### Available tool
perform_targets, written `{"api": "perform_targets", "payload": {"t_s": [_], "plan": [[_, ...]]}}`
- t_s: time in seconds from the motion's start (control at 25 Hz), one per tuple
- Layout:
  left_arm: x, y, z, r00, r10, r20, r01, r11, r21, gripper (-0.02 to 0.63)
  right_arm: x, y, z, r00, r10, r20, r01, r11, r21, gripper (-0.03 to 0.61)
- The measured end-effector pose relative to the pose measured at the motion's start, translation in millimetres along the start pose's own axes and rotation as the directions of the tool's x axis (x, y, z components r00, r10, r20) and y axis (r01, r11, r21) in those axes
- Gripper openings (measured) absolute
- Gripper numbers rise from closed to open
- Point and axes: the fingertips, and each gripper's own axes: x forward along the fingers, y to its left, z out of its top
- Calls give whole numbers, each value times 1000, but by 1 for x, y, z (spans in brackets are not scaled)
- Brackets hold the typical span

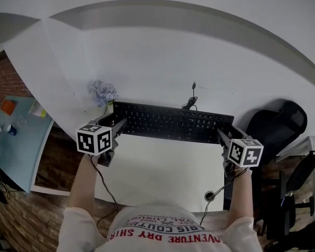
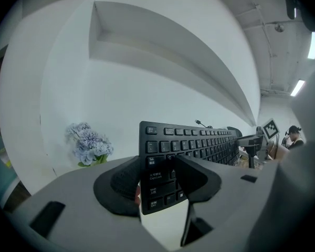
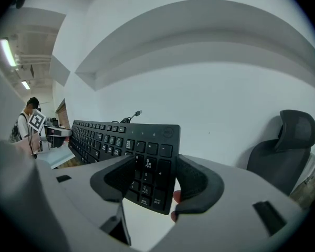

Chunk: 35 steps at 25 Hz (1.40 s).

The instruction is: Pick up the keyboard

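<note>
Over white desk's (image 1: 147, 177) far side, clamps black keyboard (image 1: 170, 122) at left end with left gripper (image 2: 160, 180), at right end with right gripper (image 3: 152, 180). Risks twisting or slipping free if ends rise unevenly; may snag trailing cable (image 1: 191, 101).

We carry:
- Grey left hand-held gripper (image 1: 120, 123) and right hand-held gripper (image 1: 221, 134).
- Two white, black-marked cubes (image 1: 94, 139) (image 1: 245, 152).
- Thin black cables (image 1: 106, 185).
- White short-sleeved shirt (image 1: 163, 230) with red lettering.
</note>
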Motion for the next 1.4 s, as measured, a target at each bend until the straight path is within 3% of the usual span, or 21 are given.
{"api": "perform_targets", "payload": {"t_s": [1.4], "plan": [[-13,2,-9,999,29,-16,-29,999,29,218,-1,9,-19,1000,-9,-28,9,1000,0,258]]}}
